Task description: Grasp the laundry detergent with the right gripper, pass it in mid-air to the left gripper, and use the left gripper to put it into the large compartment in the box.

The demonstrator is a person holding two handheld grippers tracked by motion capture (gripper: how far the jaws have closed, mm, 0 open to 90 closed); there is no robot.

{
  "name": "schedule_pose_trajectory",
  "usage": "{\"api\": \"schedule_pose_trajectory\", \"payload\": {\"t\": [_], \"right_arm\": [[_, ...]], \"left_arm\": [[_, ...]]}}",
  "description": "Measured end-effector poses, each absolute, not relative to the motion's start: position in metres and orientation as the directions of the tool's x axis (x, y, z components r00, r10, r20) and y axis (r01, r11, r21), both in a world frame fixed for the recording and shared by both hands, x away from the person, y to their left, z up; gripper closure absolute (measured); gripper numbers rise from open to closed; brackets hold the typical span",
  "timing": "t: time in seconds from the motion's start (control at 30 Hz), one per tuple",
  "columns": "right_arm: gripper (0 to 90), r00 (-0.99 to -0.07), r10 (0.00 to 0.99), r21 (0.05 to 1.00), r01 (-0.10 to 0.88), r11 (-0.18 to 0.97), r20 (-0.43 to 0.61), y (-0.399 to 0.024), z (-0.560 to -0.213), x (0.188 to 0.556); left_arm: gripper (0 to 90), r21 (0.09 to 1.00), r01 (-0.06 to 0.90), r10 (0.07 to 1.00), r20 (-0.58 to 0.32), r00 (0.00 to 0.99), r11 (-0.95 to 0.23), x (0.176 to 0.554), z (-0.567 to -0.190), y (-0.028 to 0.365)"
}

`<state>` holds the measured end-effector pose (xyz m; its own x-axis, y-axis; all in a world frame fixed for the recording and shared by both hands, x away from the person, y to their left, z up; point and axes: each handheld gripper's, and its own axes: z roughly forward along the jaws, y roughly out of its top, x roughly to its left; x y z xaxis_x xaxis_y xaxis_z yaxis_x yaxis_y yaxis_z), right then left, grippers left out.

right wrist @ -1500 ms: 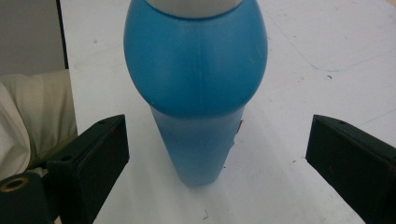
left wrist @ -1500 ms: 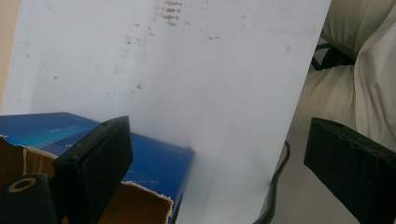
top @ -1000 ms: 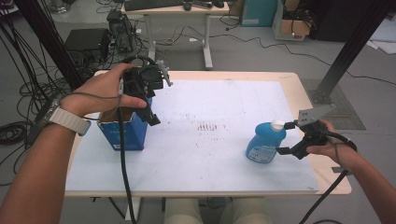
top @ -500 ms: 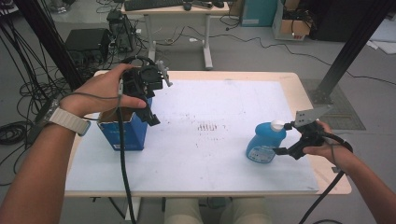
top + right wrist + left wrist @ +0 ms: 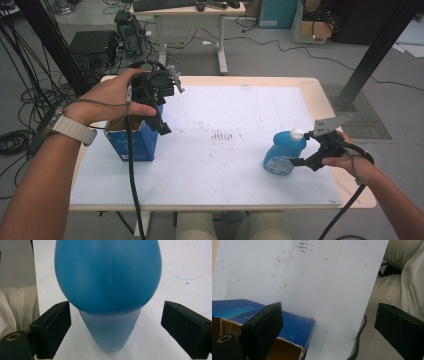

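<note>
A blue bottle (image 5: 281,151) with a white cap stands at the right of the white table top (image 5: 225,165). My right gripper (image 5: 296,160) reaches in from the right at its lower half. In the right gripper view the bottle's rounded body (image 5: 107,277) sits between the two pads with a gap on each side; this gripper (image 5: 116,315) is open, and its jaws have just been closing a little. At the left stands an open blue cardboard box (image 5: 134,146) (image 5: 295,325). My left gripper (image 5: 161,123) (image 5: 328,322) hangs open over the box's right edge, with nothing between its pads.
The person's legs (image 5: 402,280) are at the table's near edge. A cable (image 5: 131,180) hangs from the left gripper across the box front. Behind the table stand a desk (image 5: 190,10), black equipment and floor cables (image 5: 20,135). Faint dark marks (image 5: 224,135) dot the table's middle.
The right hand has edged slightly closer to the bottle. The left hand, the box and the bottle have stayed where they were.
</note>
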<state>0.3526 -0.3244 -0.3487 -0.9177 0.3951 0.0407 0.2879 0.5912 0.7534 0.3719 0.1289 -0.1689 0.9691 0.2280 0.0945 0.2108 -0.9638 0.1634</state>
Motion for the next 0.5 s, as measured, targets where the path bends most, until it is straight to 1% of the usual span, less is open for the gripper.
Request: {"api": "schedule_pose_trajectory", "payload": {"t": [0.5], "right_arm": [[9.4,-0.915,0.401,0.765,0.285,0.577,0.038,-0.3222,-0.3535,0.3526]], "left_arm": [[8.8,0.171,0.211,0.23,0.099,0.968,-0.962,0.3721,-0.1689,0.1289]]}}
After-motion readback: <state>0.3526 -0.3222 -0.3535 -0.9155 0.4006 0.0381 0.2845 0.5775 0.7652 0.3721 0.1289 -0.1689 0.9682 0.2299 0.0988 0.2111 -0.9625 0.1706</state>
